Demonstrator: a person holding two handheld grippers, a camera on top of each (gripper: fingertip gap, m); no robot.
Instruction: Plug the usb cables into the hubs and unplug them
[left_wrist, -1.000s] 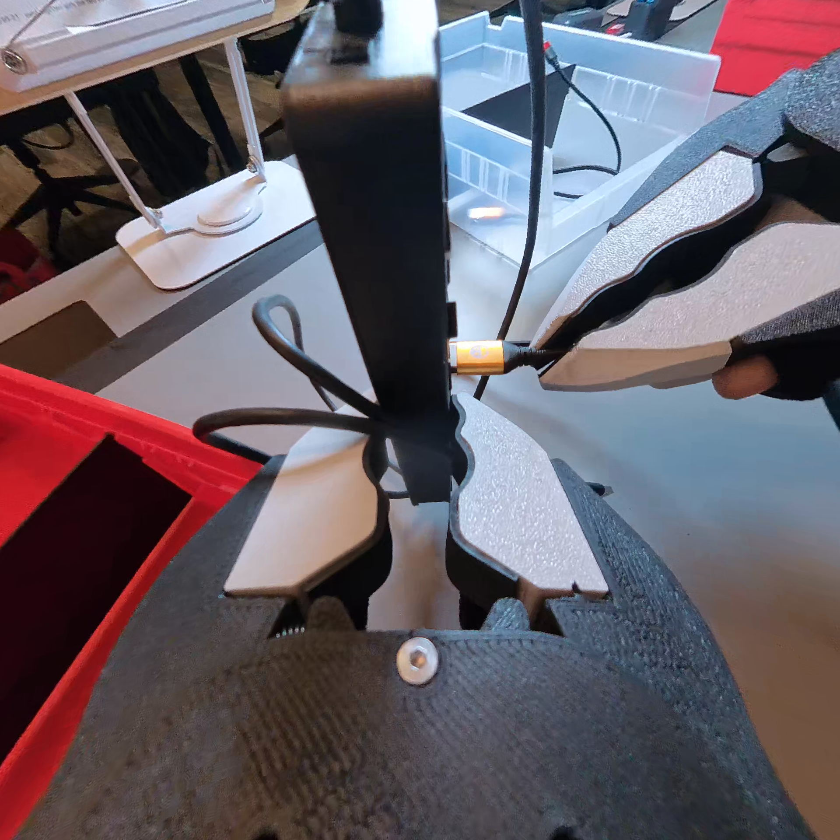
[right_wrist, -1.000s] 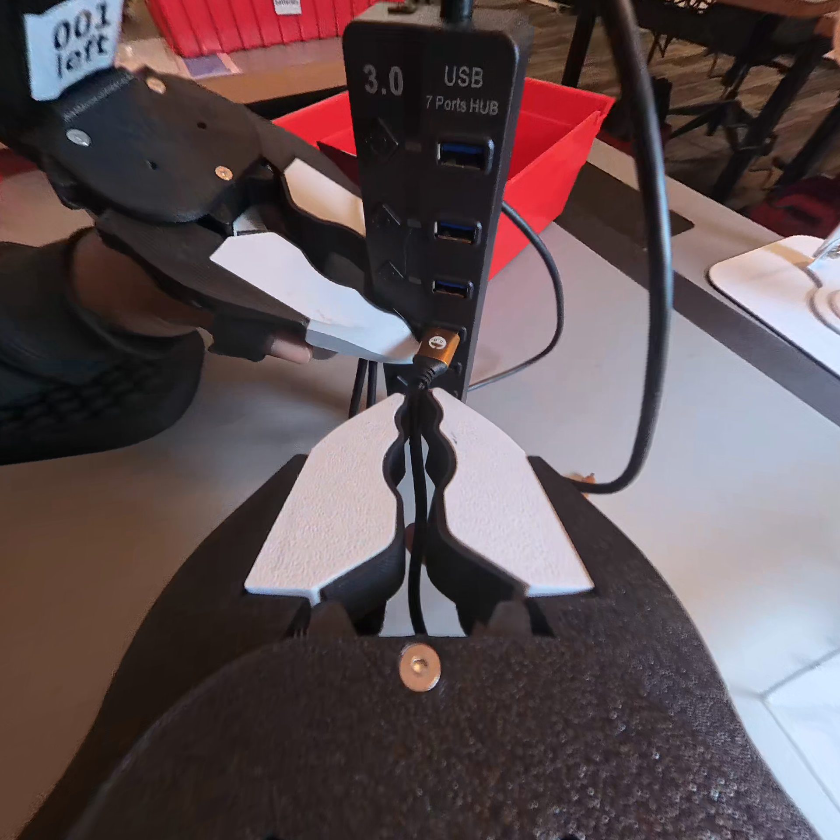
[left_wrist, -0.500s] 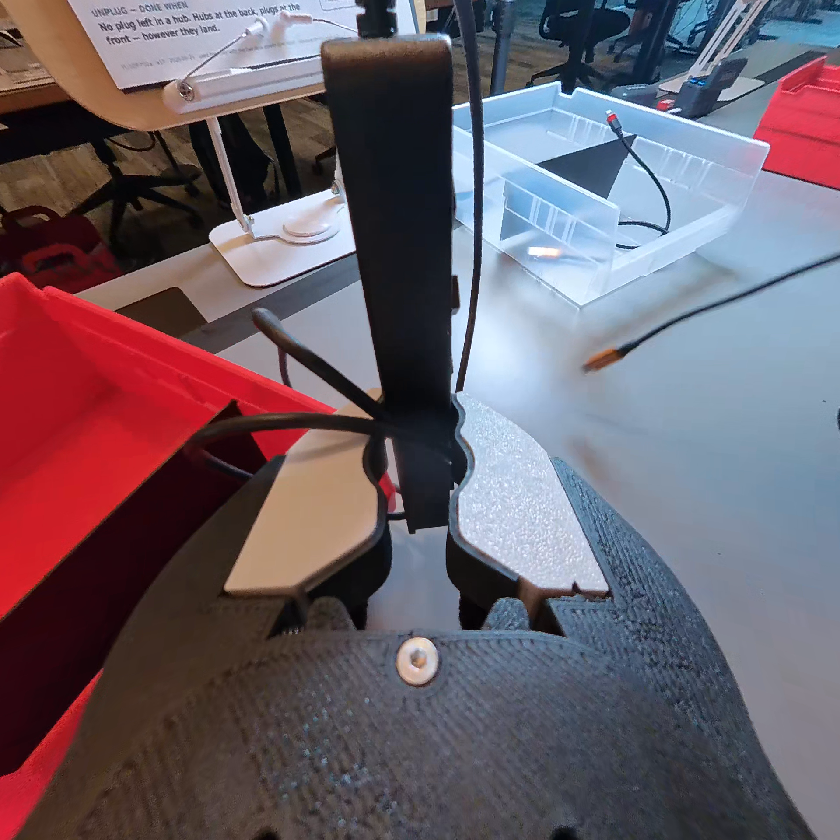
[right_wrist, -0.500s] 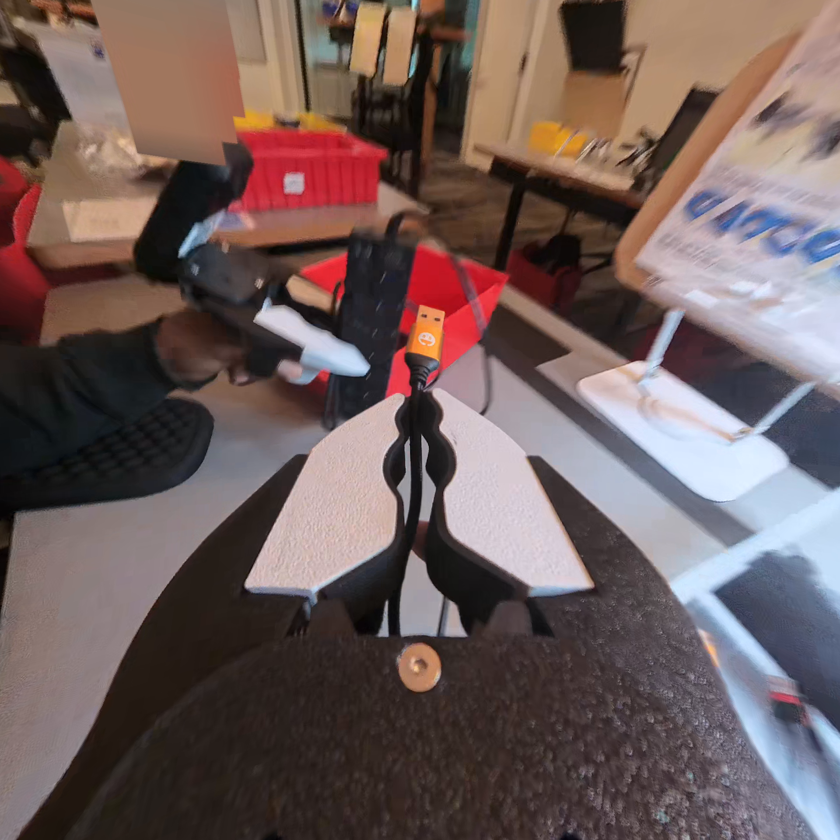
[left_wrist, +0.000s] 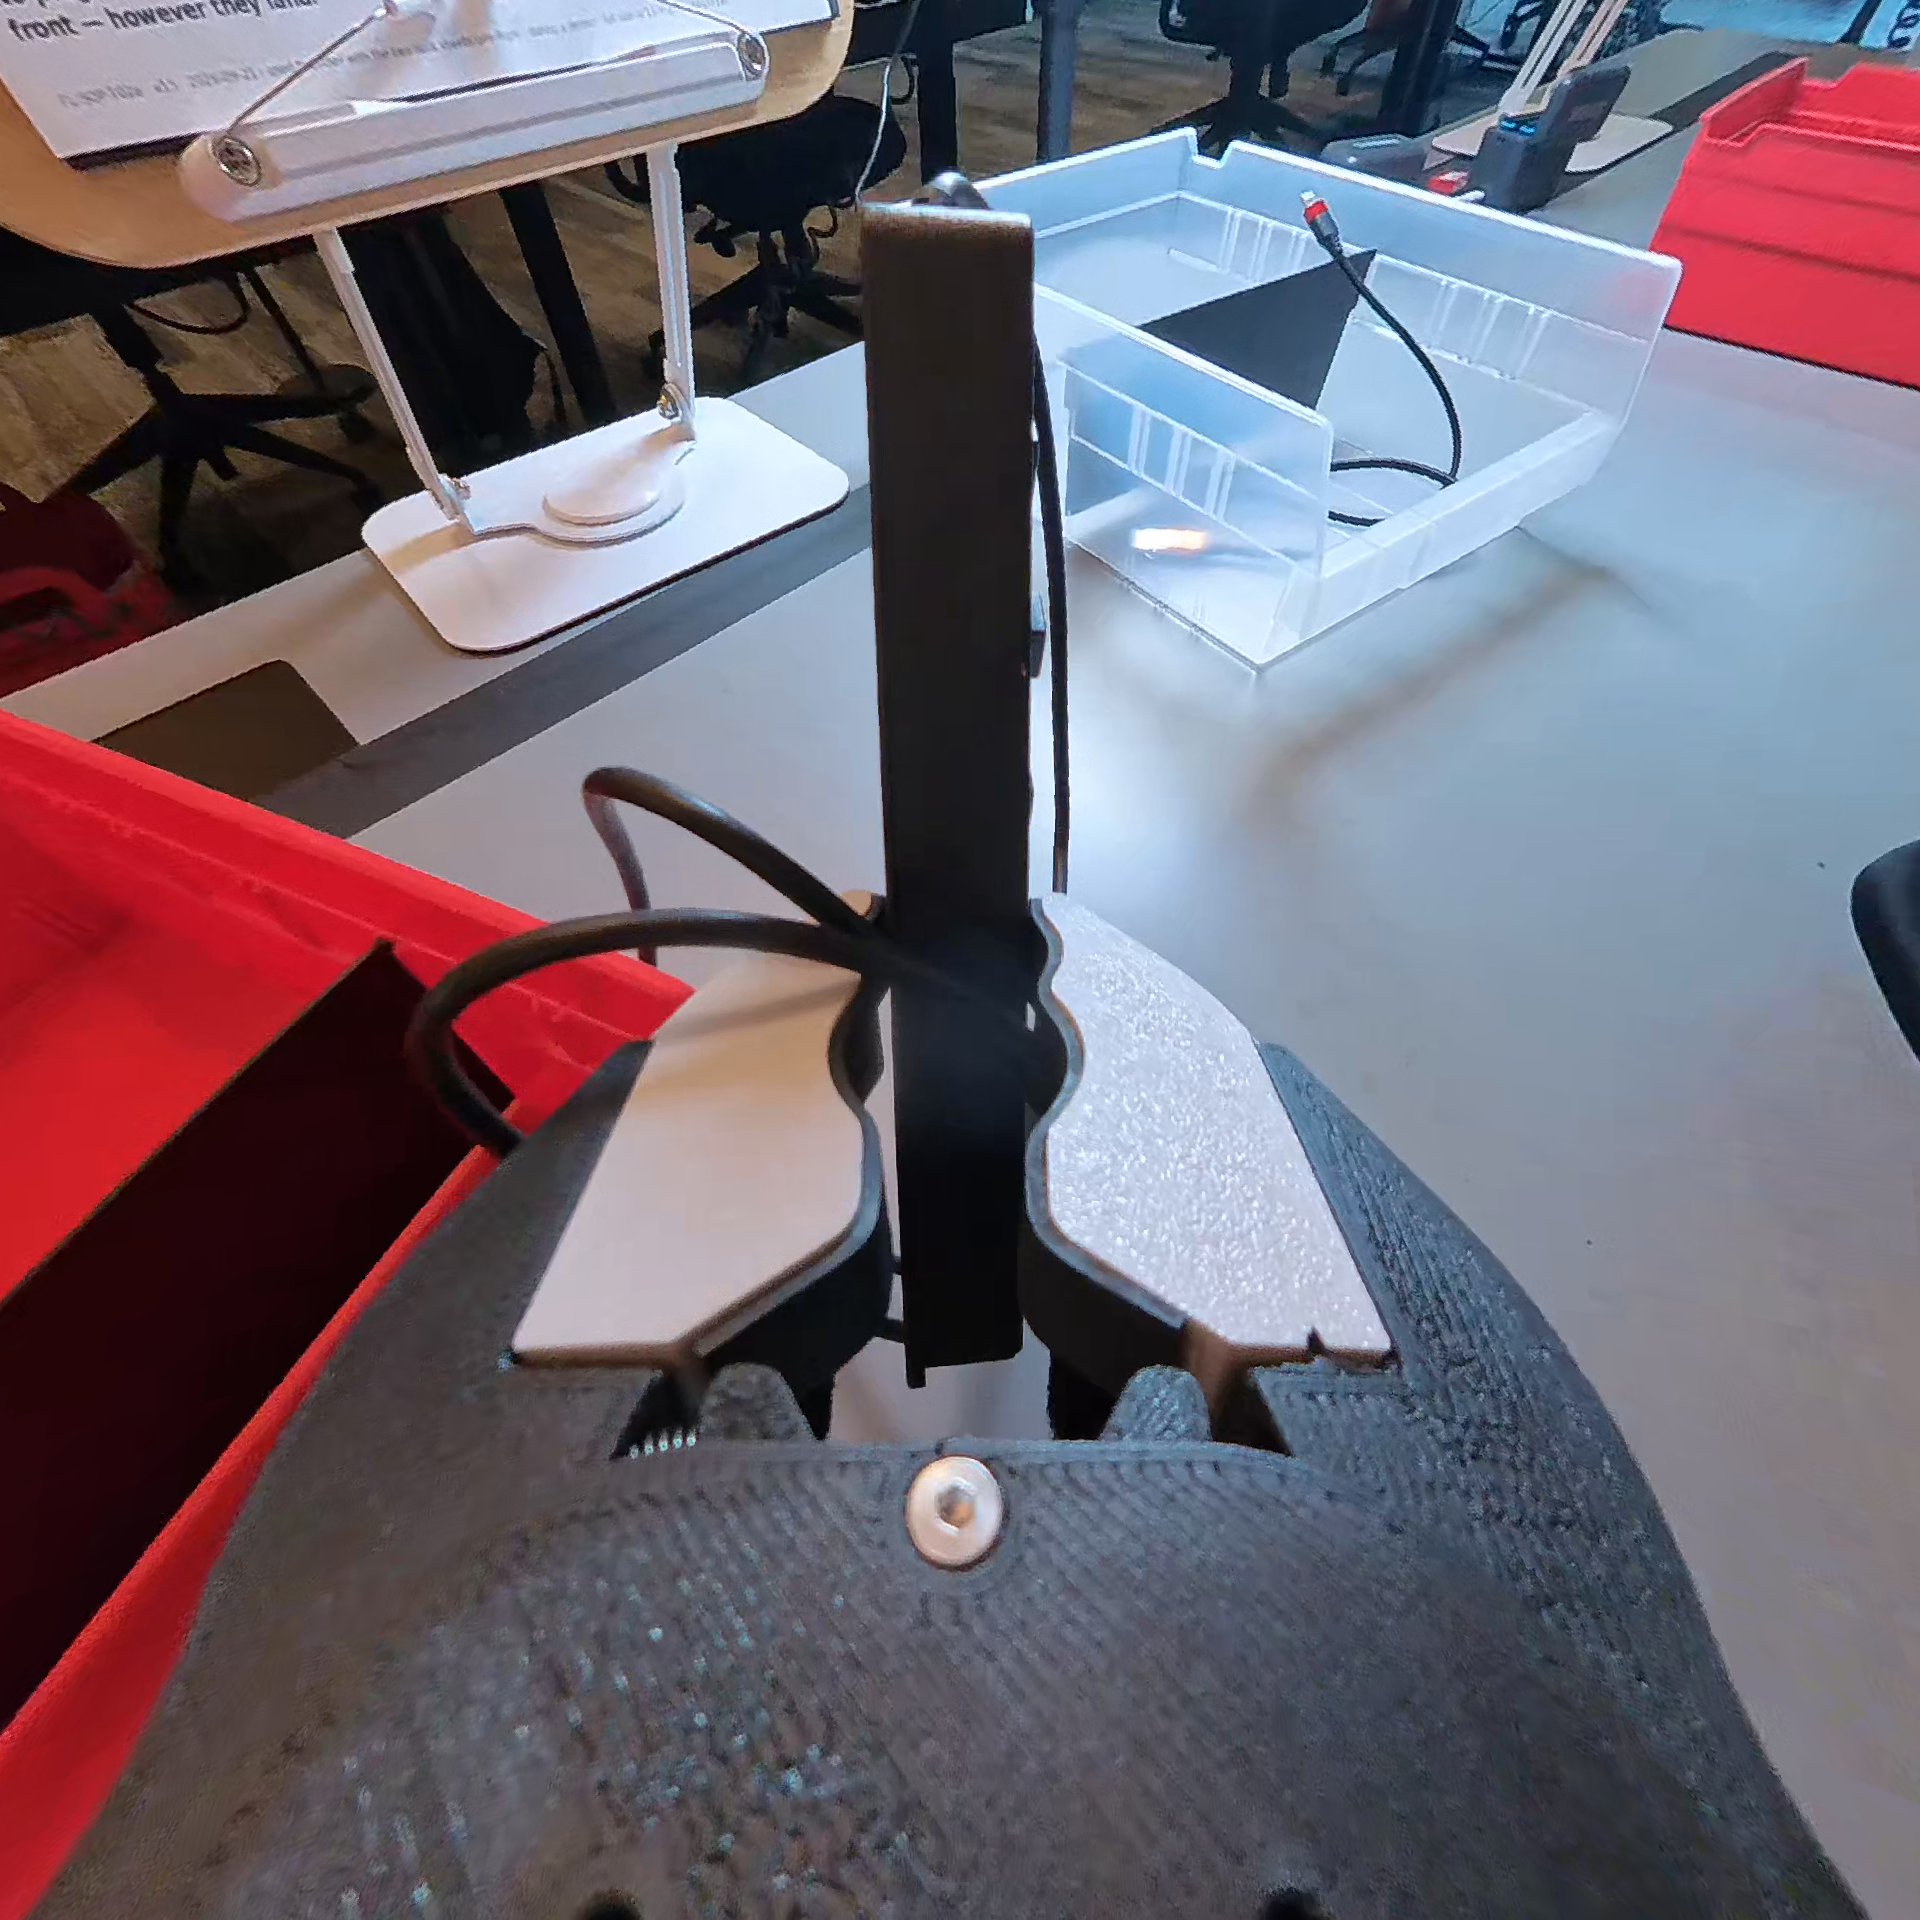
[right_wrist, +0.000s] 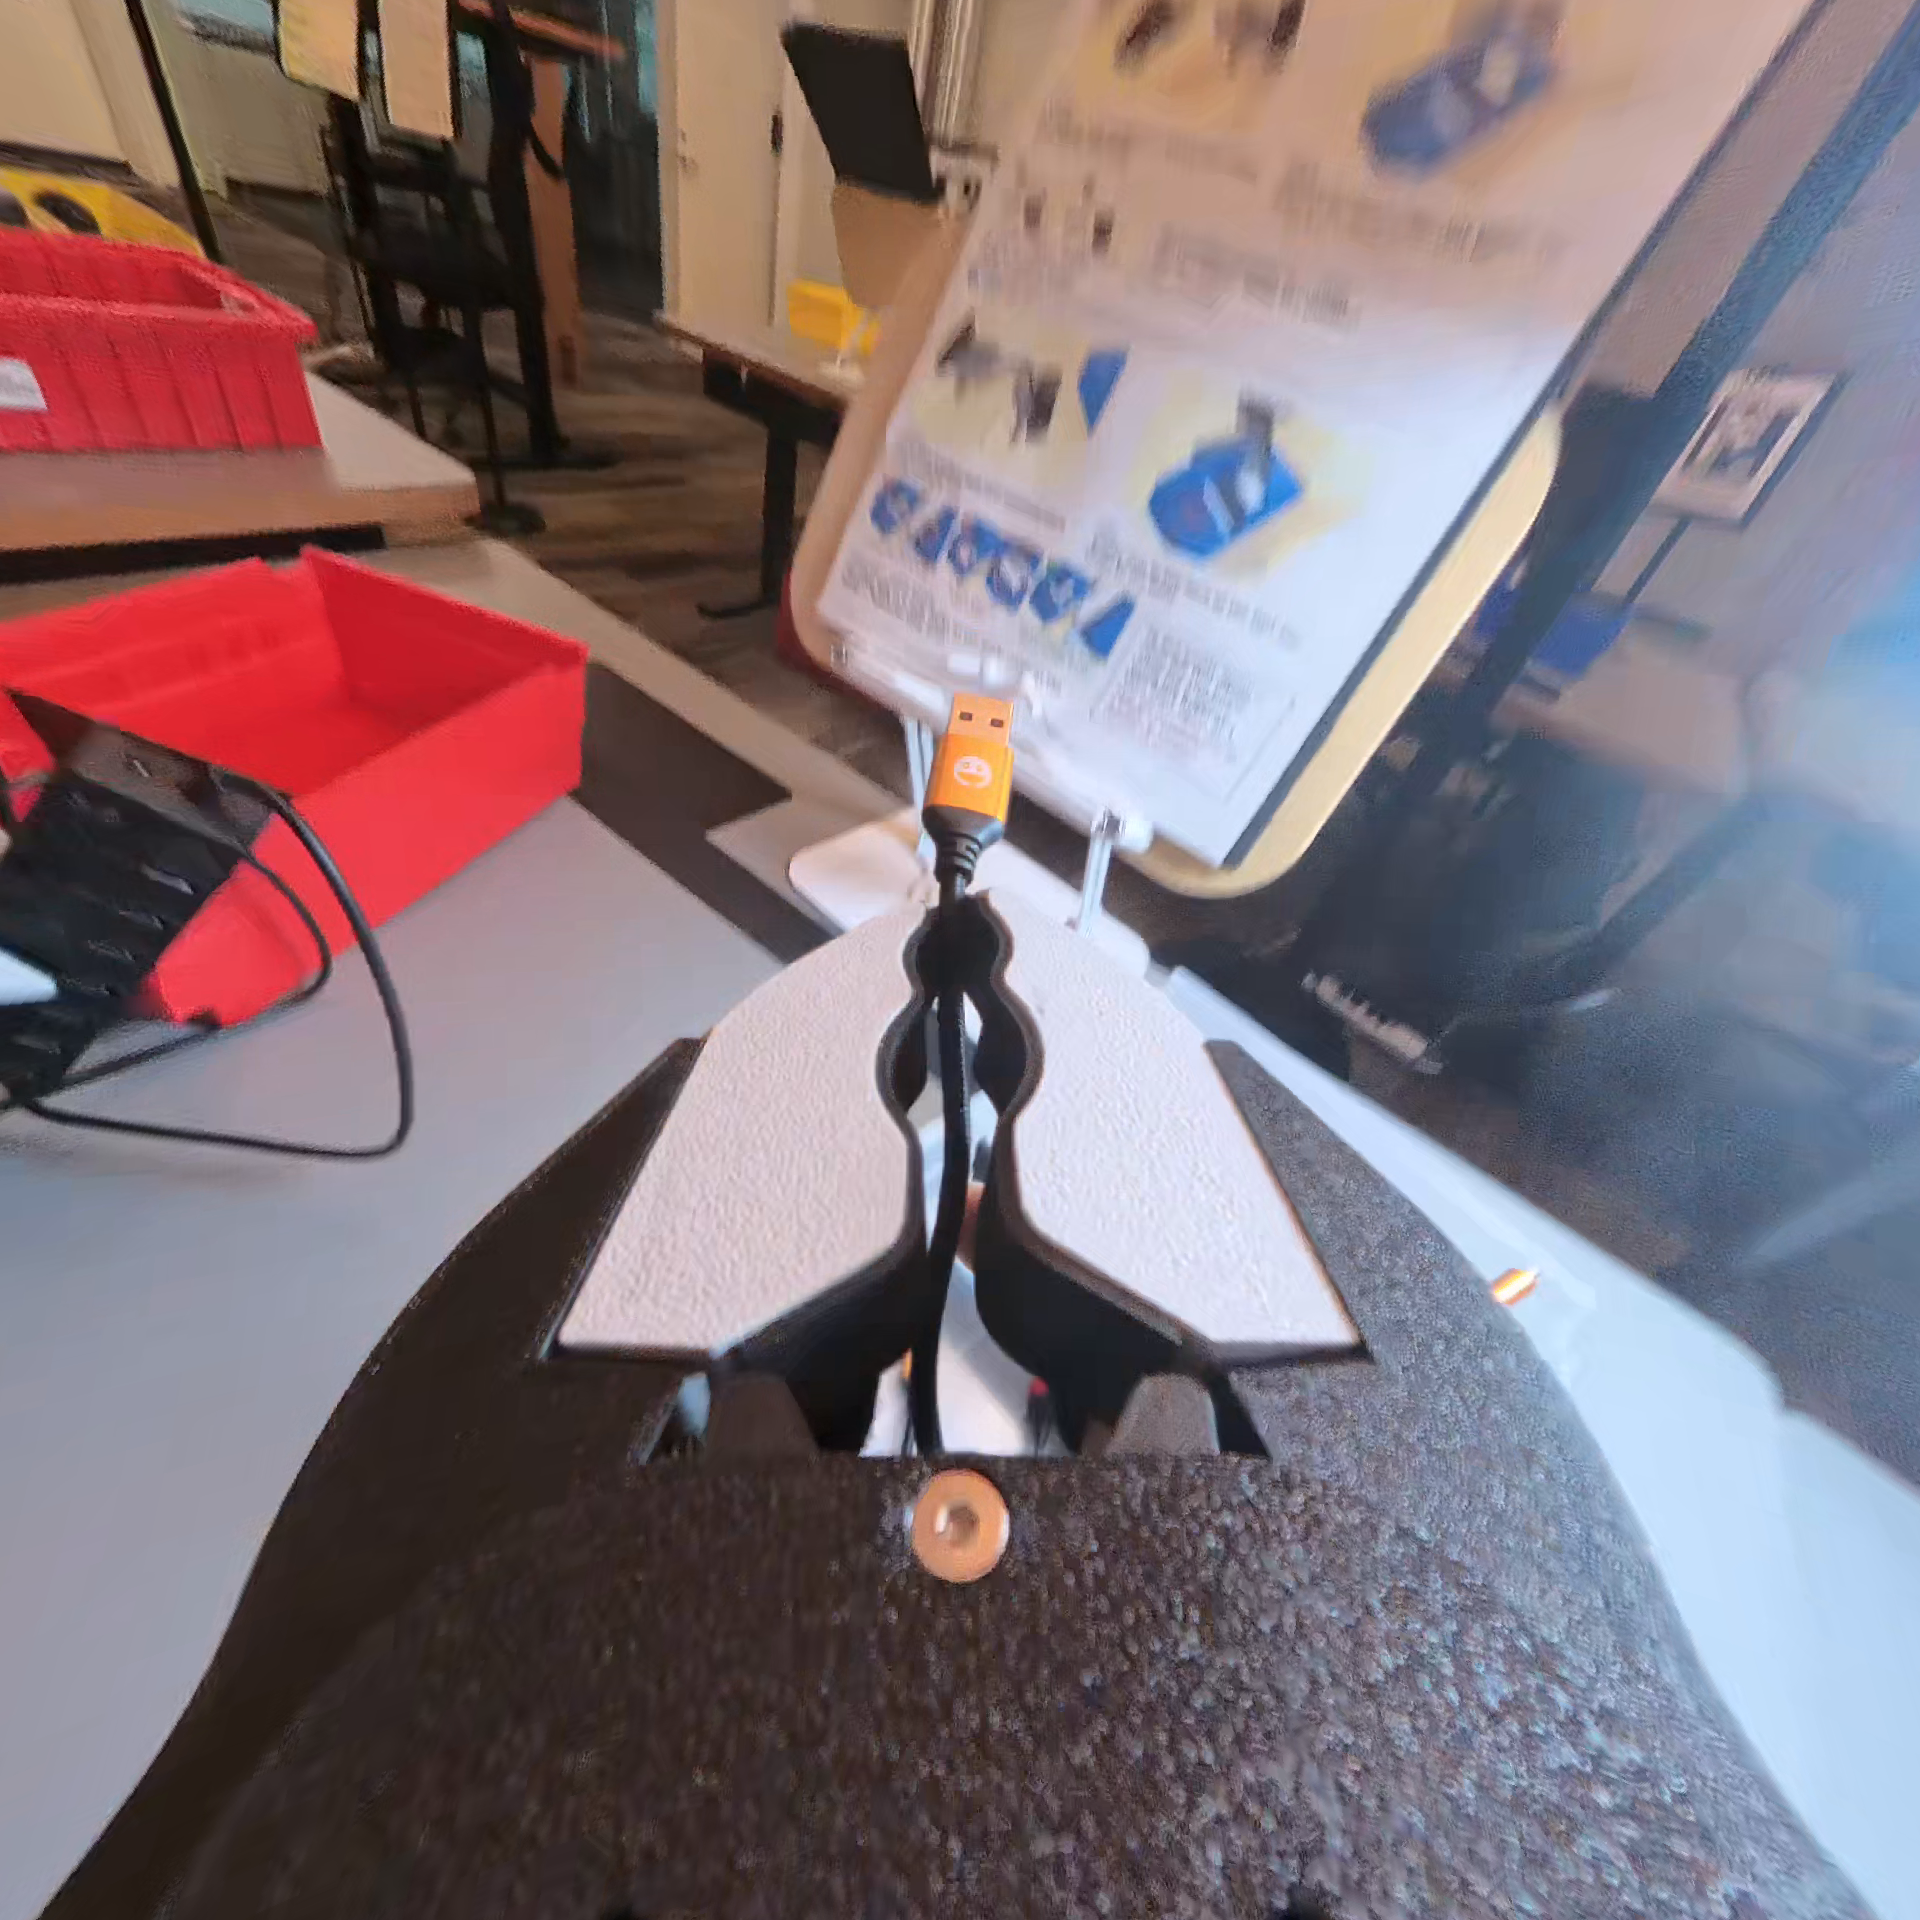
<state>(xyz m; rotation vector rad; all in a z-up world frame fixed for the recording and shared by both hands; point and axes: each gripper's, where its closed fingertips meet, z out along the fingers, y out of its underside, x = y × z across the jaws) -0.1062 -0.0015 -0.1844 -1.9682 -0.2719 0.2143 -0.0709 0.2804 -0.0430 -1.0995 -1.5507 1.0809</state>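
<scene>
I am gripping the black USB hub (left_wrist: 951, 644) edge-on in my left tongs (left_wrist: 954, 1013), its lower end clamped between the two pale fingers (left_wrist: 1174, 1122) and its body standing upright above the grey worktop (left_wrist: 1455, 935). The hub's own black cord (left_wrist: 582, 966) is looping out to the left, over the rim of the red bin (left_wrist: 208, 935) beside me. Beyond the hub, a clear plastic tray (left_wrist: 1455, 520) is sitting on the worktop with another thin cable (left_wrist: 1423, 364) lying in it, and a white document stand (left_wrist: 603, 520) is standing to the left. My right tongs (right_wrist: 961, 935) are pinching the braided black cable (right_wrist: 948, 1091) just behind its orange USB plug (right_wrist: 971, 774), which is pointing up and away, free of any port. From this side the hub (right_wrist: 104, 862) is showing far off to the left, well apart from the plug, in front of the red bin (right_wrist: 343, 707).
</scene>
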